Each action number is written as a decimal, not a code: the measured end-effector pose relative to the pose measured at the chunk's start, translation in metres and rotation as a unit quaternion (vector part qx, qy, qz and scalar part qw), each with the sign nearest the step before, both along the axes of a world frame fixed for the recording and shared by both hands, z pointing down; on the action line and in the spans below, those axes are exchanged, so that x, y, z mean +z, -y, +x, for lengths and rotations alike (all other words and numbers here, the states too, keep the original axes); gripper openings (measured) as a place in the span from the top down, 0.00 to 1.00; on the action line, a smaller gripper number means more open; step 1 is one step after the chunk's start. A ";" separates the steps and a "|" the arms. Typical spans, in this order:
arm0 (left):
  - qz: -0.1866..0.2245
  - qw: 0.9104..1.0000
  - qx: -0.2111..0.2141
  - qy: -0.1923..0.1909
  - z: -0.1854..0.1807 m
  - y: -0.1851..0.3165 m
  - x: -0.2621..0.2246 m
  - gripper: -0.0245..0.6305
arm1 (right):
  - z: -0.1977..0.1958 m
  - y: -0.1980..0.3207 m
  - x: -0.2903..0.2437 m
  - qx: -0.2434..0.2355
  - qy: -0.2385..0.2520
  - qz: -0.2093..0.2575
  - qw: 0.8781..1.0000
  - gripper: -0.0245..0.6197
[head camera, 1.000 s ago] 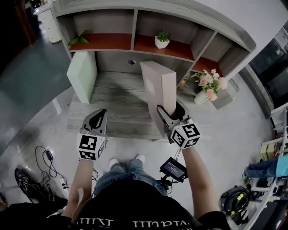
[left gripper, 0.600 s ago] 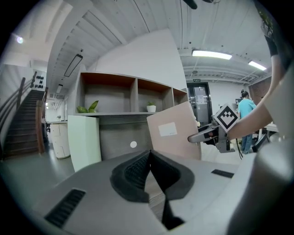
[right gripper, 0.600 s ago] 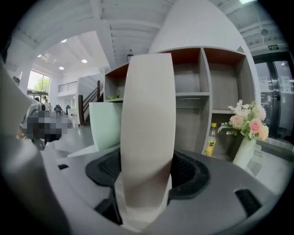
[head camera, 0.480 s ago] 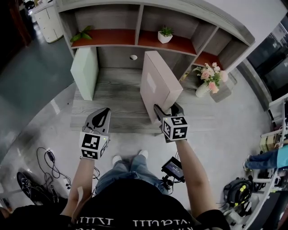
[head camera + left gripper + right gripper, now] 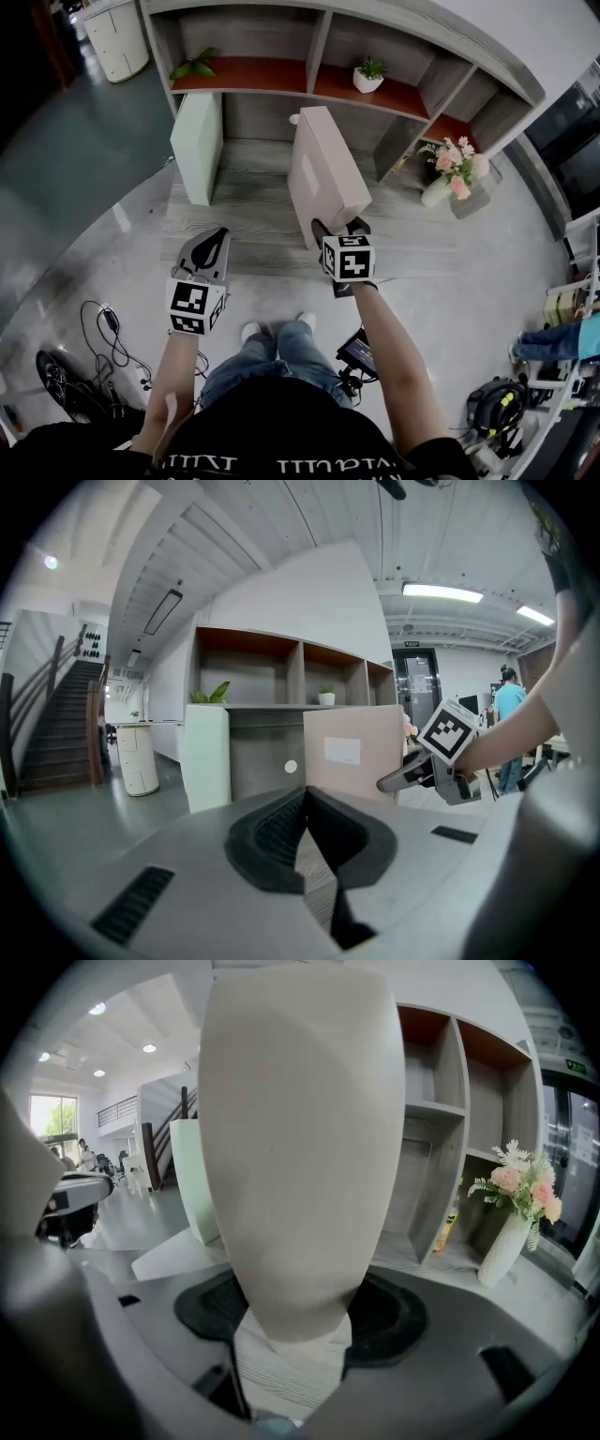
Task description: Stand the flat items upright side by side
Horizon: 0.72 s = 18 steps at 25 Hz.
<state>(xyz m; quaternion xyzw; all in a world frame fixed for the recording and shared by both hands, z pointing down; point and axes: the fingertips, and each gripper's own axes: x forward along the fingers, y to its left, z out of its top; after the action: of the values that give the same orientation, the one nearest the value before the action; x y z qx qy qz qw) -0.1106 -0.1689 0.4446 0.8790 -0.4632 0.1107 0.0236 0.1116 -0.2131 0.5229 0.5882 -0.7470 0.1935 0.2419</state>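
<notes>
A low grey wood-grain platform (image 5: 253, 220) was seen in front of a shelf unit (image 5: 323, 42) with open cubbies; a small potted plant (image 5: 368, 75) and a leafy plant (image 5: 194, 67) were set on the reddish shelves, and a vase of flowers (image 5: 455, 173) was parked on the floor off to the right. A pale green box (image 5: 199, 145) was stood upright on the platform's left side. The beige box (image 5: 323, 178) was also up on end, right of the green one and well apart from it, looking a bit tilted in the head view; whether its bottom edge was touching the platform couldn't be told. The right gripper (image 5: 337, 226) was clamped on that beige box's near lower end, with the jaws spread wide around it and pressed on both sides. The left gripper (image 5: 217, 234) was held low over the platform's front edge with its jaws closed together and nothing caught between them. Some cables (image 5: 103, 328) were noticed on the floor at the left.
</notes>
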 end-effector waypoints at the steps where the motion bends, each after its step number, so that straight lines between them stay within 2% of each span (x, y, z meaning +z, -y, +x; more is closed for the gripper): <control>1: 0.000 1.000 -0.004 0.000 -0.005 0.000 0.001 0.94 | -0.005 0.003 0.000 0.003 0.001 0.000 1.000 0.48; 9: 0.005 0.999 -0.042 -0.007 -0.043 0.000 0.002 0.94 | -0.049 0.026 -0.001 0.002 0.009 0.001 1.000 0.47; 18: 0.004 0.997 -0.075 -0.011 -0.074 -0.005 0.010 0.94 | -0.113 0.050 -0.005 -0.056 -0.007 -0.004 0.998 0.47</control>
<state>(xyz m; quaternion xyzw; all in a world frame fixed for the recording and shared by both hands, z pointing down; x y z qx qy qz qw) -0.1845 -0.1639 0.4542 0.8432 -0.5277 0.0971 0.0339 -0.0018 -0.2630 0.5175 0.5456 -0.7766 0.1781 0.2598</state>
